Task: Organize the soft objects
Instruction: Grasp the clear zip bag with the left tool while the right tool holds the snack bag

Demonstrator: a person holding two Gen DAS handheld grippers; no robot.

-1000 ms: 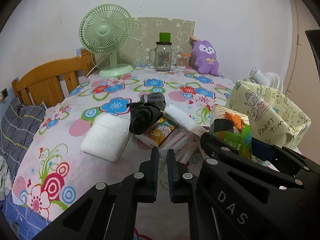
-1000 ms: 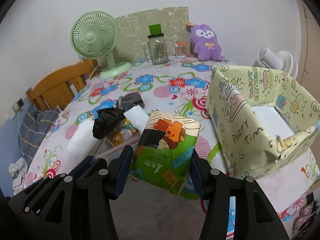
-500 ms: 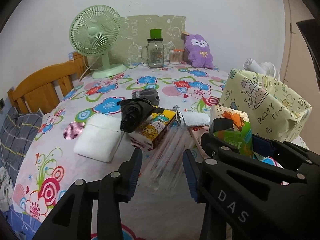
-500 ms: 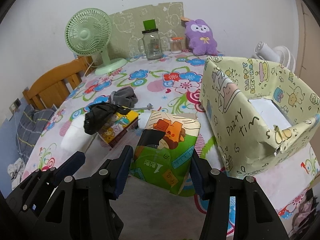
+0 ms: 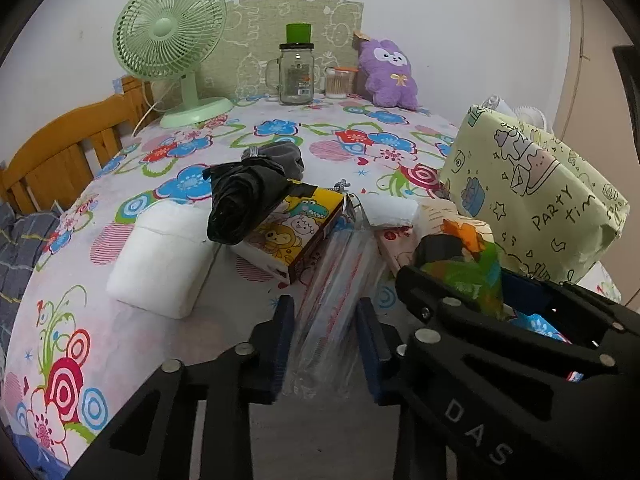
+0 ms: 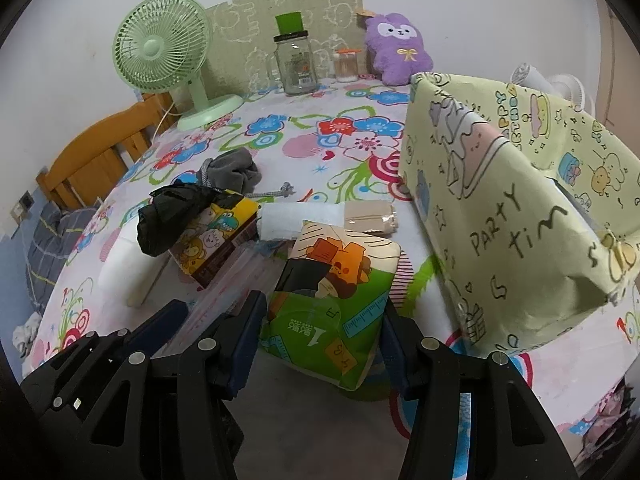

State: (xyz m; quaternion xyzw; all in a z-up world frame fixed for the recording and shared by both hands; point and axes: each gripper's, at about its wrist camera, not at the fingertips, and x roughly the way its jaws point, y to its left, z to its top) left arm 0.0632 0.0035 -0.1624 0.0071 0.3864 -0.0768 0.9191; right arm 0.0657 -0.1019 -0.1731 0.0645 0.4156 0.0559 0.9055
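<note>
Everywhere, floral tablecloth beneath clutter

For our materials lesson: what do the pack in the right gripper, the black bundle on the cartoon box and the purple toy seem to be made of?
Pack: glossy printed plastic film, probably; it shines and dents.
Black bundle: thin, crinkled, faintly shiny; plastic or nylon, unclear.
Purple toy: fuzzy matte plush.

From my left camera, my right gripper hides most of the green tissue pack it carries. The black bag covers part of the cartoon box, and the wrapped box blocks the white fan behind it. The jar's label is too small to read.
</note>
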